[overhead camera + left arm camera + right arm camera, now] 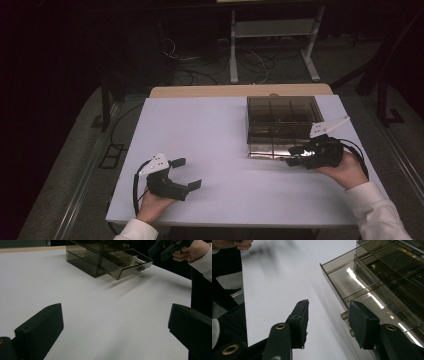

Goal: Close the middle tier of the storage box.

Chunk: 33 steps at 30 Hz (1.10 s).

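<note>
On a white worktop (225, 150) we see a smoky clear drawer box (282, 117) at the far right, its bottom drawer (270, 150) pulled partly out. Our right tongs (292, 155) sit at that drawer's front, jaws apart, one jaw beside its small knob (344, 315), gripping nothing. Our left tongs (187, 173) rest wide apart at the near left, empty.

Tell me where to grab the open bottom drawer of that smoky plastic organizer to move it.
Grip the small knob on the drawer front, coming from the front, jaws either side. It juts from an otherwise flat, smooth panel. The right tool already sits beside it, open.
</note>
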Motion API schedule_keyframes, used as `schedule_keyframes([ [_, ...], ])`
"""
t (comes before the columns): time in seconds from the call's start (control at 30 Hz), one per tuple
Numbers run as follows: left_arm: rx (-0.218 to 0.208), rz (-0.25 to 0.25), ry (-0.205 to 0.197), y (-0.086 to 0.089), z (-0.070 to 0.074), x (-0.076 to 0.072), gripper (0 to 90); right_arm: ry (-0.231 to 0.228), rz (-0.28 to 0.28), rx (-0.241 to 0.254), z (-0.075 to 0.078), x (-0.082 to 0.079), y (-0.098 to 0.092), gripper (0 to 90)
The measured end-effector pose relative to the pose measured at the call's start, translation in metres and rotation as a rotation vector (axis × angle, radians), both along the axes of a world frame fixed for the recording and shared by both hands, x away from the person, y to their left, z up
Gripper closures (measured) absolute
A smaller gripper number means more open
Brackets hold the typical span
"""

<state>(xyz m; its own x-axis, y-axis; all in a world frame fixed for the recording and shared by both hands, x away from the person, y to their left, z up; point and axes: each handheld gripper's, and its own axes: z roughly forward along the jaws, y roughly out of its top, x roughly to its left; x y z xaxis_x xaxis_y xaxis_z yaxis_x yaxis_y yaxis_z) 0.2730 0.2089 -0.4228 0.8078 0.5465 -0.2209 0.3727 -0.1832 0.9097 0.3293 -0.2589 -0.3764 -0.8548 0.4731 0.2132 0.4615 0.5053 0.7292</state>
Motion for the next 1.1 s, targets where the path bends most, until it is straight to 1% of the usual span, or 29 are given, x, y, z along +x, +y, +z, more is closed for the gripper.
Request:
schedule_keyframes([
  [0.03,0.001,0.0,0.0,0.0,0.0,0.0,0.0,0.006,0.007,0.005,0.0,-0.001,0.001,52.7],
  [0.13,-0.003,-0.001,-0.001,0.0,0.0,0.0,0.0,0.014,0.011,-0.001,-0.001,-0.001,0.003,54.6],
  [0.17,-0.003,0.0,0.001,0.0,0.0,0.0,0.0,0.019,0.017,-0.005,-0.003,-0.002,0.004,57.4],
  [0.2,-0.003,0.0,0.001,0.0,0.0,0.0,0.0,0.019,0.017,-0.005,-0.003,-0.002,0.004,57.4],
  [0.37,0.0,-0.002,0.001,0.0,0.0,0.0,0.0,0.027,0.033,-0.014,-0.006,-0.004,0.008,66.6],
  [0.43,0.002,-0.004,0.001,-0.001,0.0,0.0,0.0,0.034,0.049,-0.021,-0.008,-0.005,0.011,71.8],
  [0.47,0.002,-0.004,0.001,-0.001,0.0,0.0,0.0,0.034,0.049,-0.021,-0.008,-0.005,0.011,71.8],
  [0.5,0.003,-0.004,0.0,-0.001,0.0,0.0,0.0,0.037,0.052,-0.025,-0.008,-0.006,0.012,72.8],
  [0.57,0.001,-0.002,0.0,-0.001,0.0,-0.001,0.0,0.034,0.065,-0.041,-0.009,-0.007,0.015,78.3],
  [0.63,0.0,0.0,-0.002,-0.001,0.0,-0.001,0.0,0.033,0.067,-0.043,-0.01,-0.007,0.016,79.0],
  [0.7,-0.001,0.0,-0.001,-0.001,0.0,-0.001,0.0,0.032,0.072,-0.055,-0.01,-0.008,0.017,82.5],
  [0.77,0.001,-0.002,-0.001,-0.001,0.0,-0.001,0.0,0.029,0.078,-0.075,-0.012,-0.008,0.018,87.3],
  [1.1,0.002,-0.003,0.0,-0.001,0.0,-0.001,0.0,0.032,0.075,-0.116,-0.02,-0.007,0.02,88.5],
])
